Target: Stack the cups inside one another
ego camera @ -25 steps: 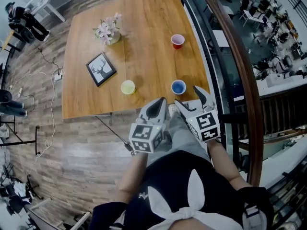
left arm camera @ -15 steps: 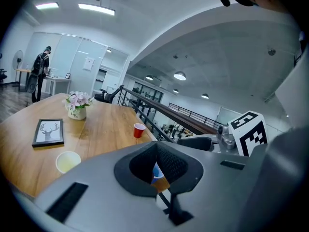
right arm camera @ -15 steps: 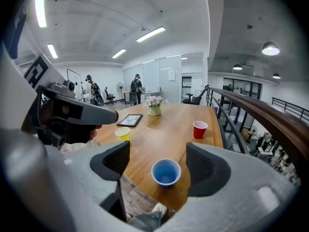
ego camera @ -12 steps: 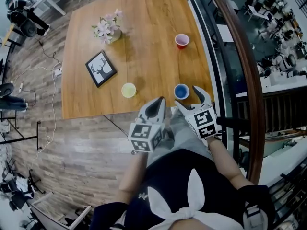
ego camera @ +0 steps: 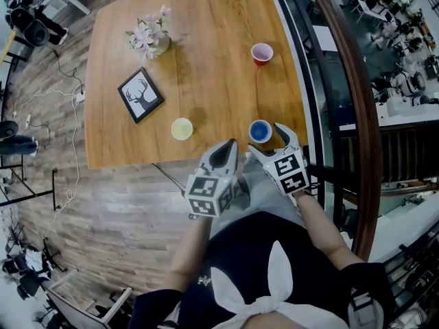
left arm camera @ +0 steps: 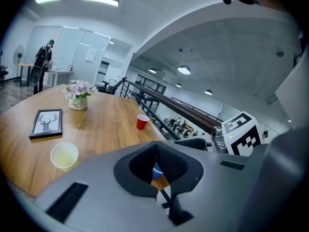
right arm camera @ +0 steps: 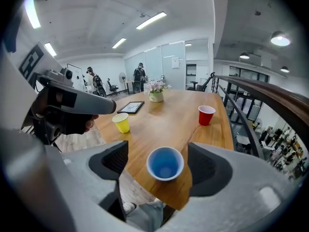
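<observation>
Three cups stand apart on the wooden table (ego camera: 206, 19): a blue cup (ego camera: 259, 130) at the near right corner, a yellow cup (ego camera: 182, 128) to its left, and a red cup (ego camera: 261, 52) farther back. My right gripper (ego camera: 267, 139) hovers just short of the blue cup (right arm camera: 165, 163). Its jaws have just been opening wider, and the cup shows between them untouched. My left gripper (ego camera: 223, 155) stays off the table's near edge with its jaws together and nothing held. Past its fingertips (left arm camera: 155, 146) I see the yellow cup (left arm camera: 64, 156) and the red cup (left arm camera: 142, 122).
A framed deer picture (ego camera: 140, 95) and a small flower pot (ego camera: 147, 41) sit on the table's left half. A curved railing (ego camera: 343, 81) runs close along the table's right side. People stand far off at the back left. Wood-plank floor lies below the near edge.
Both grippers have moved forward and down toward the table's near edge. The right one now sits right by the blue cup, with its jaws a little wider.
</observation>
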Motion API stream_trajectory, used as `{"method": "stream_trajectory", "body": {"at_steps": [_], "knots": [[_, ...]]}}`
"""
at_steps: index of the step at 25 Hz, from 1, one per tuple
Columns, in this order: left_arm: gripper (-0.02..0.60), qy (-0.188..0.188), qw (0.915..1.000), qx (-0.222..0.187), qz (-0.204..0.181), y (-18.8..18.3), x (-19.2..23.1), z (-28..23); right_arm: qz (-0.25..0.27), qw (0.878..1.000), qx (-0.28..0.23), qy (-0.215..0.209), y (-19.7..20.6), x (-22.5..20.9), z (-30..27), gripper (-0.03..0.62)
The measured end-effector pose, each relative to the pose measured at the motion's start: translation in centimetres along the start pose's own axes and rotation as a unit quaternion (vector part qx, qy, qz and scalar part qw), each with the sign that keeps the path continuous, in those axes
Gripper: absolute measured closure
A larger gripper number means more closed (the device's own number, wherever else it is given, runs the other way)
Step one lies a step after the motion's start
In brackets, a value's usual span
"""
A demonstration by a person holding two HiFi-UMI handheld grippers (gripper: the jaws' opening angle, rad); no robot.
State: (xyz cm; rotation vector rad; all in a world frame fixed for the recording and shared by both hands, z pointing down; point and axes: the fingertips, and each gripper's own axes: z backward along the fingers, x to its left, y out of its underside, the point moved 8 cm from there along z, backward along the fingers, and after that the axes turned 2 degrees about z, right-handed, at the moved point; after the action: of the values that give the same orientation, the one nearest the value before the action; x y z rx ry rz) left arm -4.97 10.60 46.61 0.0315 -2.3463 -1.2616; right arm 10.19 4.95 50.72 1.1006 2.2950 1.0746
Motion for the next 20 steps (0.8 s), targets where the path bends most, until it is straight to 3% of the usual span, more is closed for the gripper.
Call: {"method": "stream_trajectory", "body": {"at_steps": [20], "knots": [[0.563,0.010,0.9997,0.023,0.006,-0.4,0.6,-2.9,-0.008,0.996,0.082,-0.019,2.8,-1.3,-3.9,0.212]]}}
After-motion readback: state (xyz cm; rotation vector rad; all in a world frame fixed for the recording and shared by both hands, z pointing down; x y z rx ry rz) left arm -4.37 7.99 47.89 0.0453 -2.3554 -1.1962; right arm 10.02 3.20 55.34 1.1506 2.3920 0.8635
